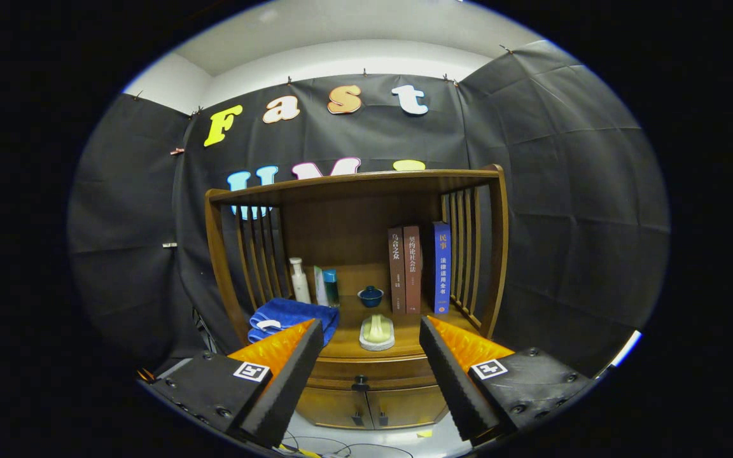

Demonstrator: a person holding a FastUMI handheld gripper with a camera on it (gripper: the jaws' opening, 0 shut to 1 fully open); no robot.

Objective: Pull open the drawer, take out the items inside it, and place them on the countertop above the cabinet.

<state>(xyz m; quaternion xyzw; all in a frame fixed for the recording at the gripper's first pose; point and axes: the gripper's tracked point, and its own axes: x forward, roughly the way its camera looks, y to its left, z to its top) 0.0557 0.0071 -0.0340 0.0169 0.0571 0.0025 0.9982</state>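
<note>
A brown wooden cabinet [354, 254] stands against the booth wall, some way beyond my fingers. Its drawer [366, 370] sits closed under the countertop [404, 340], with a small dark knob [360, 383] at its middle. My gripper [371, 334] is open, fingers wide apart, nothing between them; the drawer front and knob show through the gap, well ahead. On the countertop rest a folded blue towel [290, 318] and a pale soap in a white dish [376, 332]. The drawer's contents are hidden.
At the countertop's back stand a white bottle [300, 280], a teal-capped bottle [330, 286], a blue bowl [370, 296] and three upright books [418, 267]. Slatted side rails and a top shelf enclose the countertop. Two small doors [366, 407] lie below the drawer. Cables run on the floor.
</note>
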